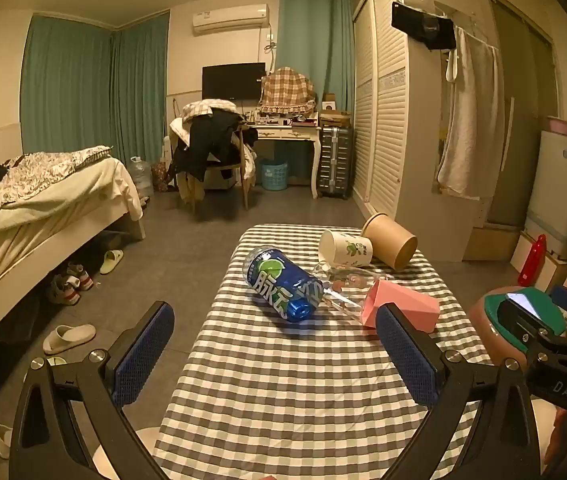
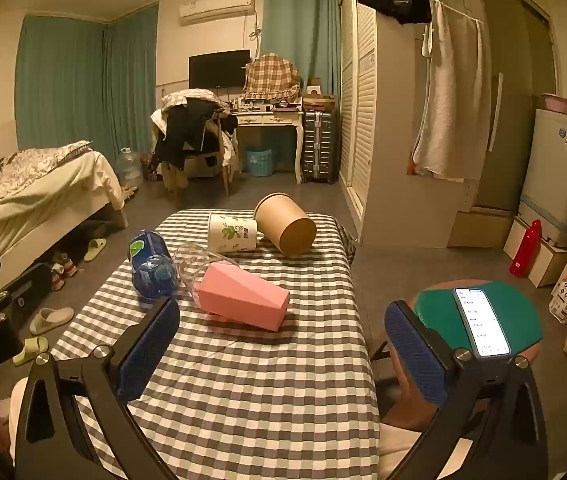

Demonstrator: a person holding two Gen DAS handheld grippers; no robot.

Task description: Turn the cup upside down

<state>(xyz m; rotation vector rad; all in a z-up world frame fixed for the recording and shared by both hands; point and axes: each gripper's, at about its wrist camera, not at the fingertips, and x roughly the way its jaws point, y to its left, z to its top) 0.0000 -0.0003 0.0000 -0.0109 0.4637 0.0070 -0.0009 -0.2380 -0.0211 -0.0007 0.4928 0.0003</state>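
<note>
Fingers of both grippers stand spread wide with nothing between them, poised over the near end of a desk (image 2: 243, 392) covered in a grey and white checked cloth. Ahead of the right gripper (image 2: 283, 352), a pink cup (image 2: 243, 298) lies on its side, closest of all the things on the desk. Its long axis runs slantwise, with the open mouth toward the far left and the closed base toward the near right. Seen from the left gripper (image 1: 275, 356), the same pink cup (image 1: 401, 308) sits off to the right, just beyond the right-hand finger, so the right gripper looks the nearer and better lined up. A clear glass (image 2: 197, 266) lies touching the cup's mouth end, and a blue bottle (image 2: 150, 266) lies just left of that. Farther back, a white printed cup (image 2: 232, 233) and a brown paper cup (image 2: 285, 224) also lie tipped over, side by side. My guess is that the pink cup gets grasped across its sides, then turned mouth down
</note>
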